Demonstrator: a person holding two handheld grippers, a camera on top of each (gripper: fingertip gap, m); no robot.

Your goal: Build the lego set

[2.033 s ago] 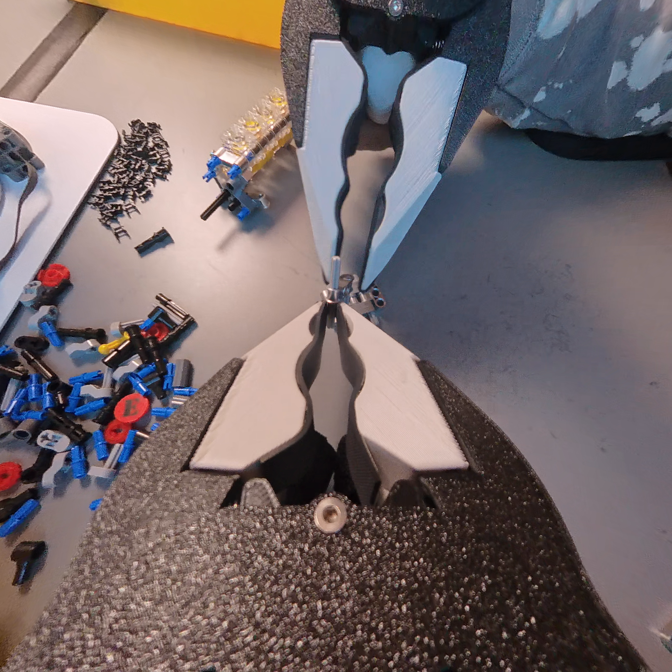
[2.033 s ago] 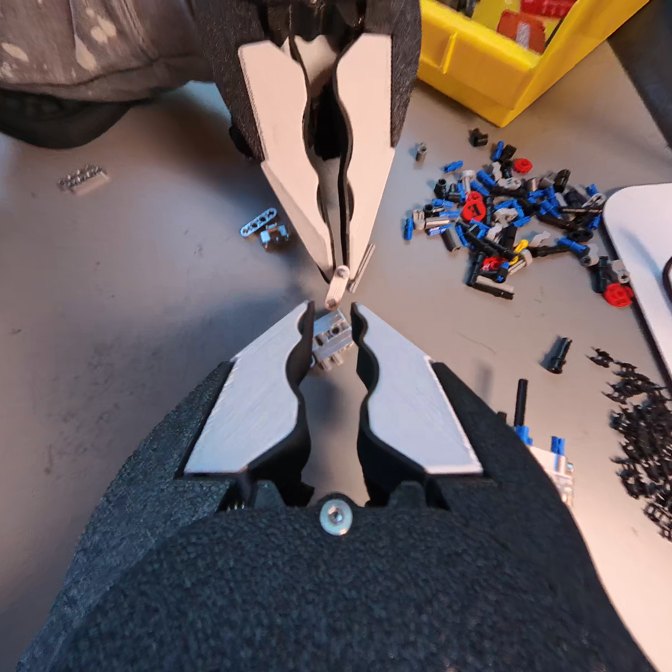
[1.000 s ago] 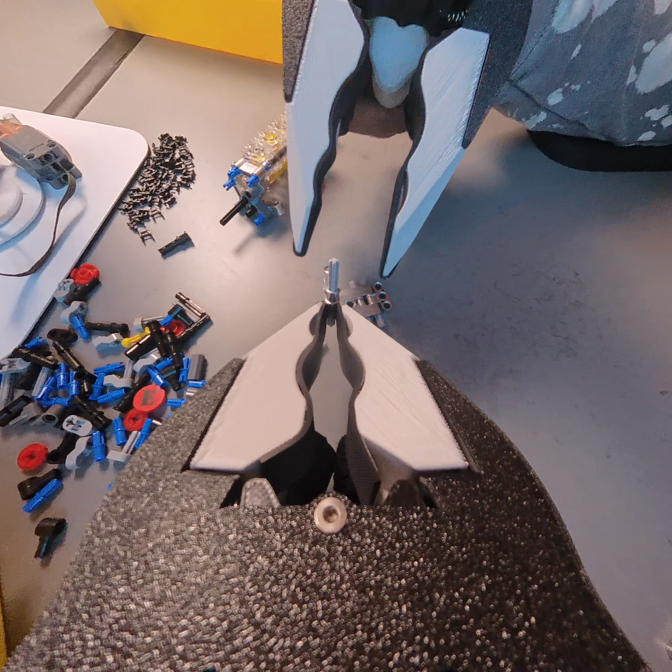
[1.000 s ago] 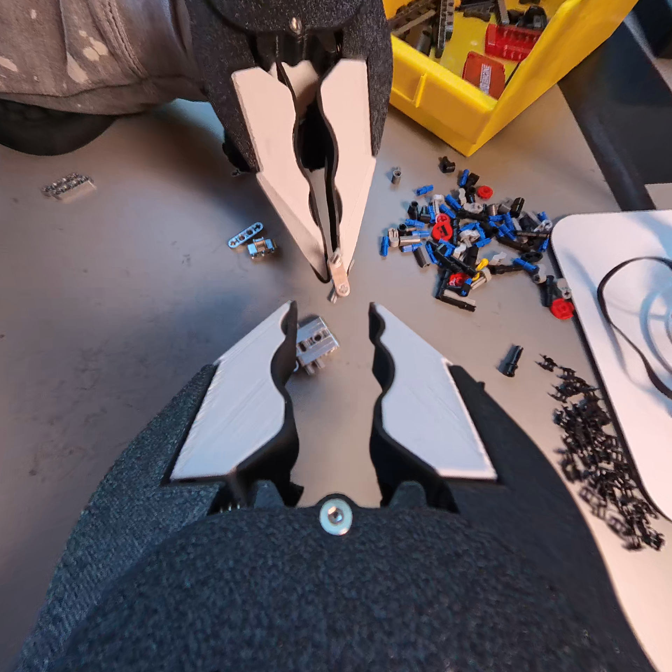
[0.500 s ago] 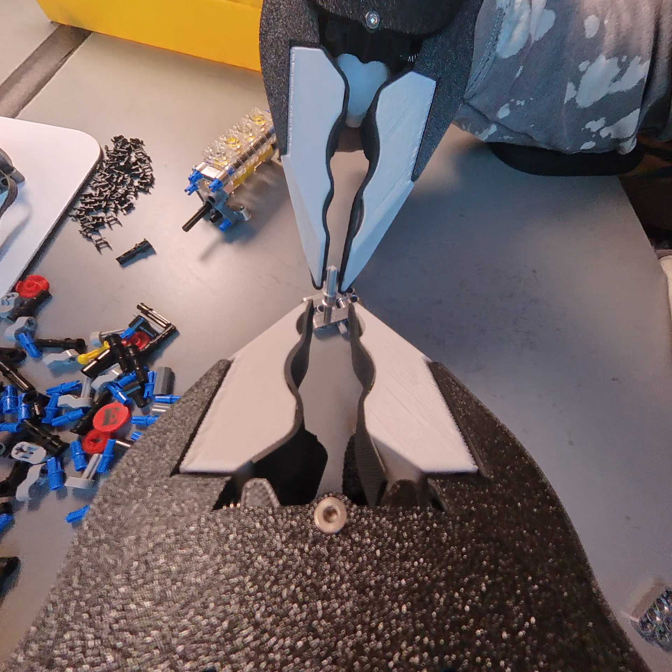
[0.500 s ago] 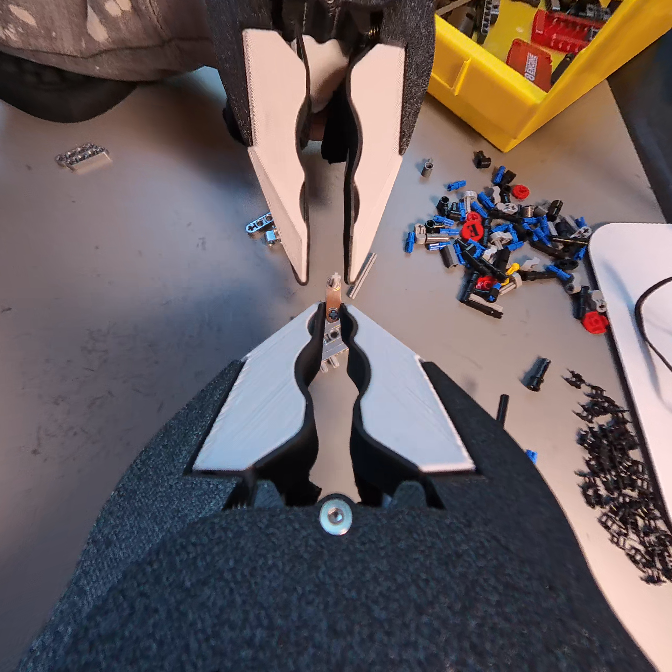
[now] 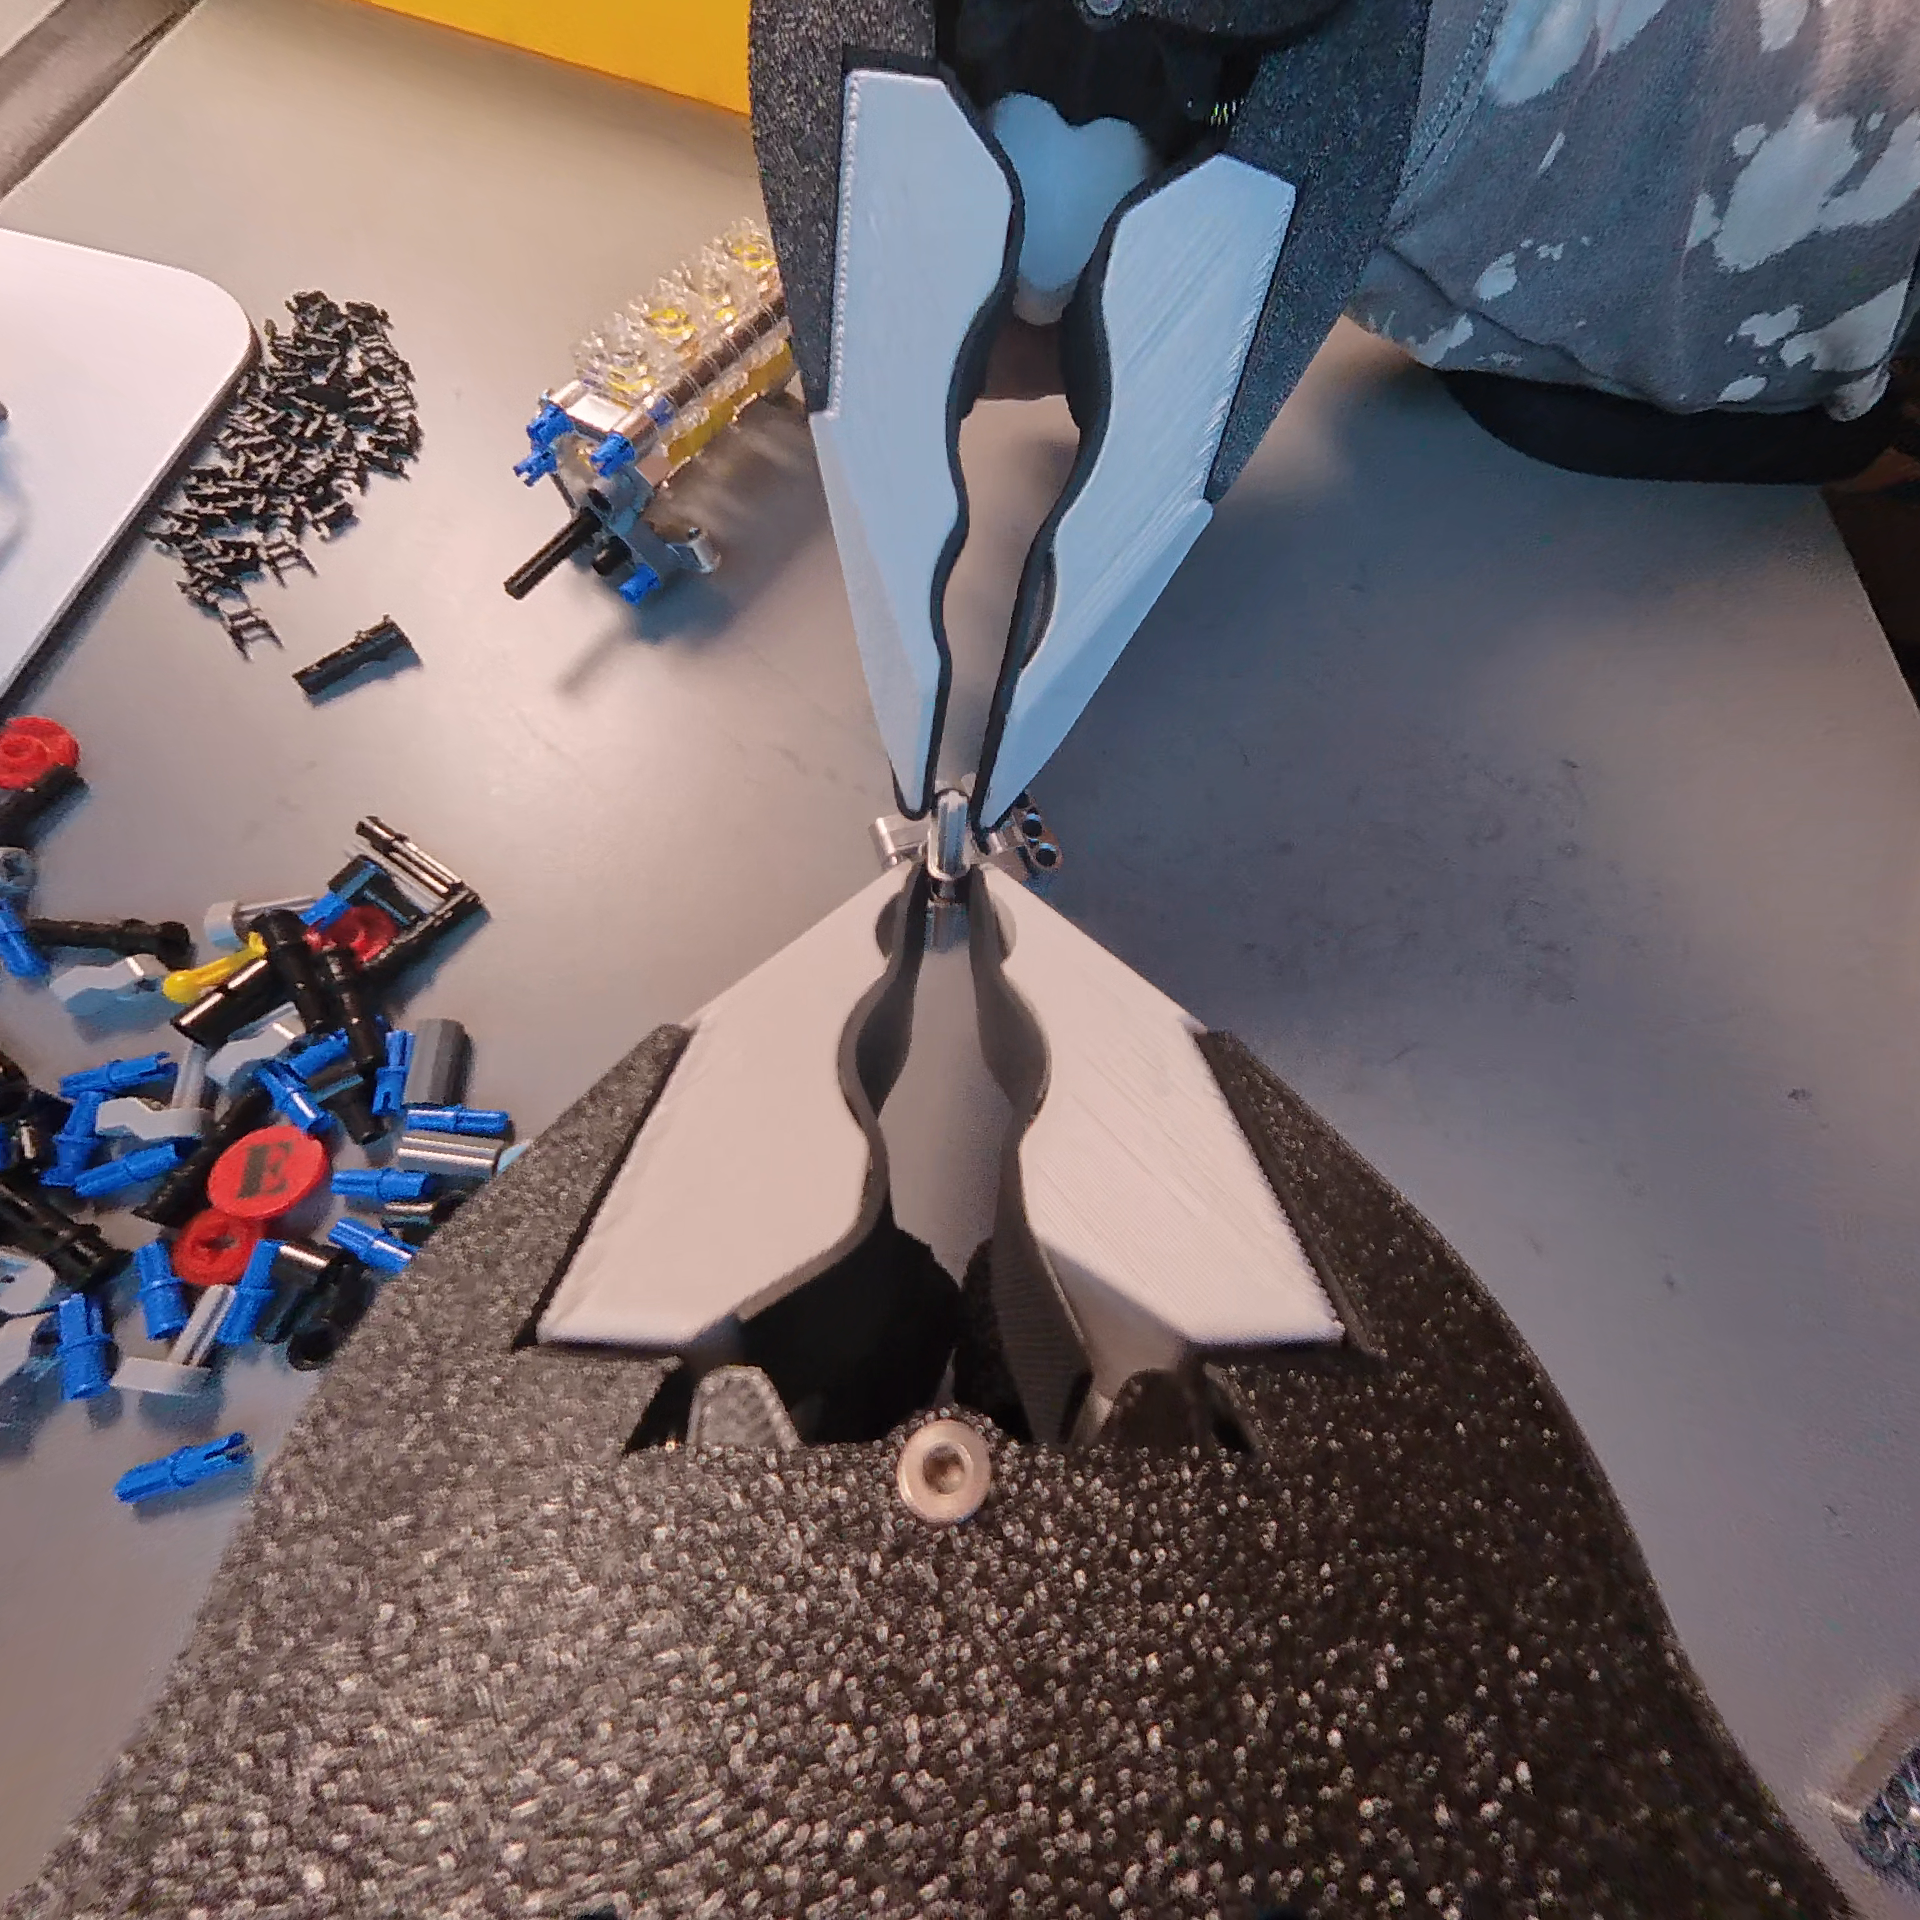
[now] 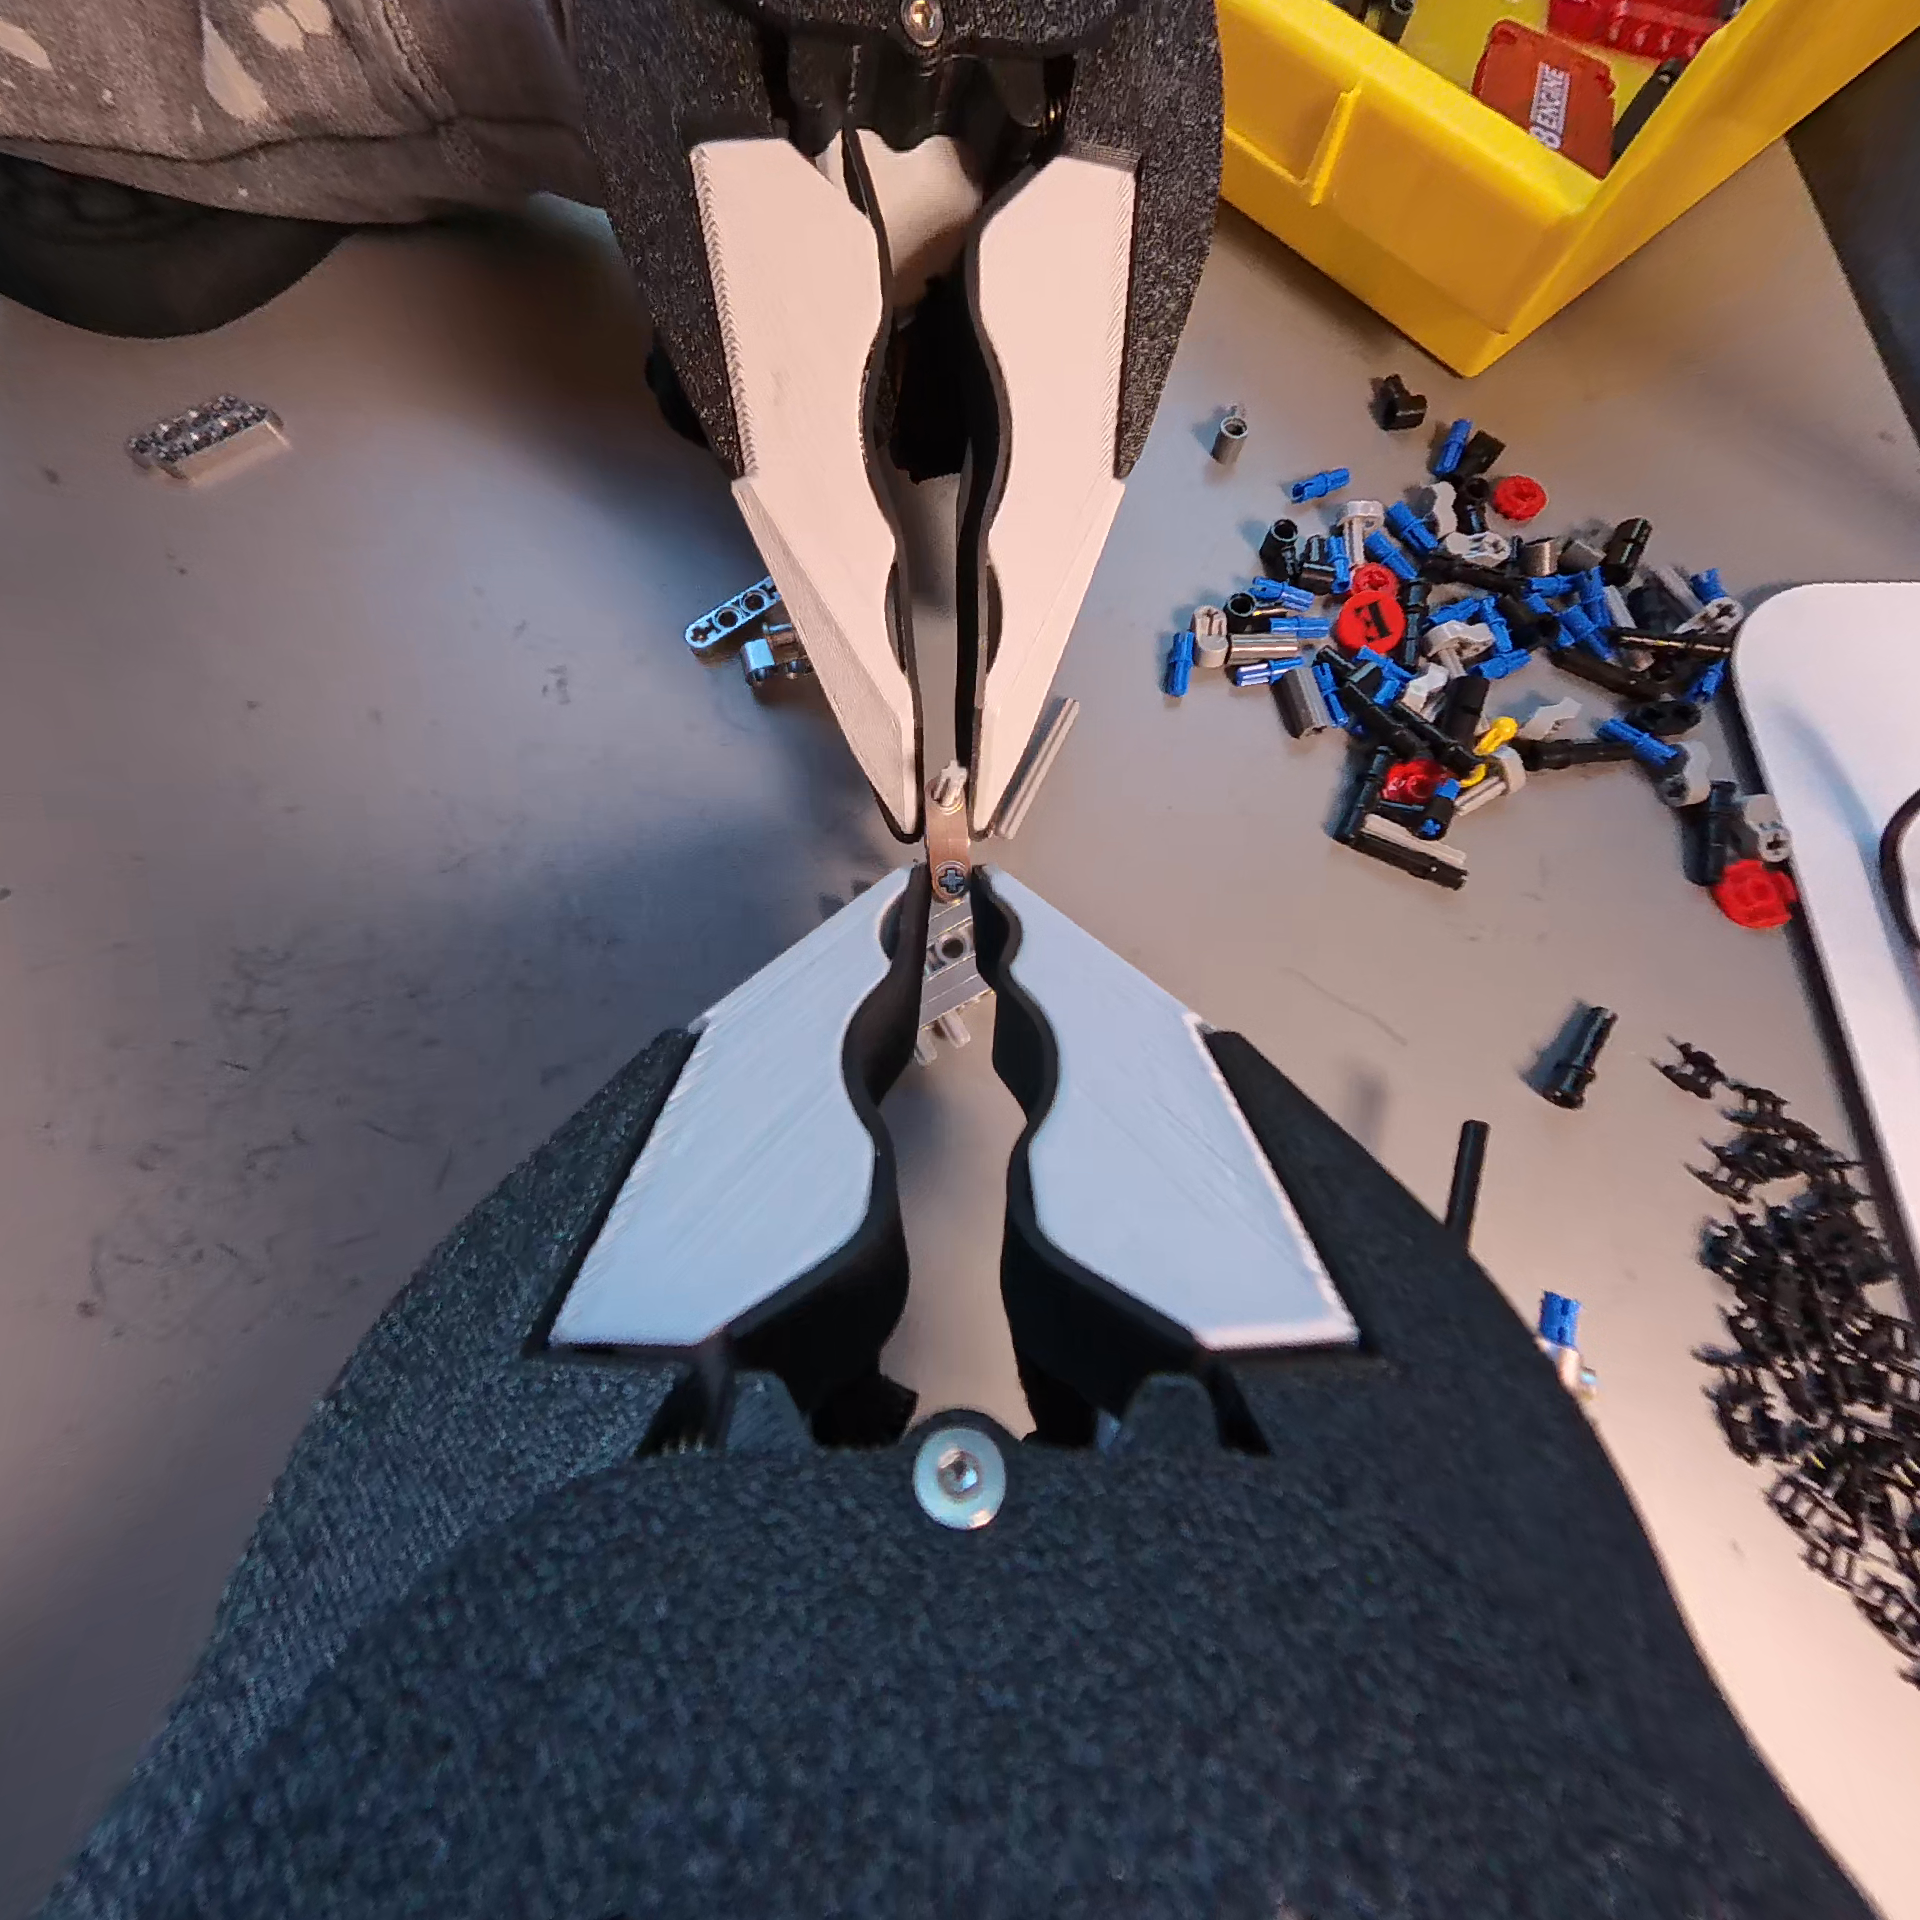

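In the left wrist view, a white board (image 7: 94,436) lies at the far left on the grey table (image 7: 1455,935), with a heap of tiny black clips (image 7: 291,457) just beside it. Nearer on the left lies a scatter of blue, black, grey and red pins and connectors (image 7: 260,1122). Farther in, a small built assembly with clear and yellow studs (image 7: 665,416) rests on the table. In the middle, the left gripper (image 7: 948,883) has its jaws drawn narrow onto a small grey pin-and-beam piece (image 7: 948,847). The right gripper (image 7: 954,816) comes in from the far side, tip to tip, and its jaws pinch the same piece.

In the right wrist view, a grey studded plate (image 8: 208,436) sits far left, well apart. A thin grey beam (image 8: 732,613) lies near the left gripper (image 8: 948,821). The right gripper (image 8: 951,883) is closed narrowly on a grey holed block (image 8: 951,971) joined to the short beam (image 8: 948,842), which the left gripper's tips also clamp. A loose grey axle (image 8: 1034,764) lies just beside them. A yellow bin (image 8: 1455,229) stands at the far right.
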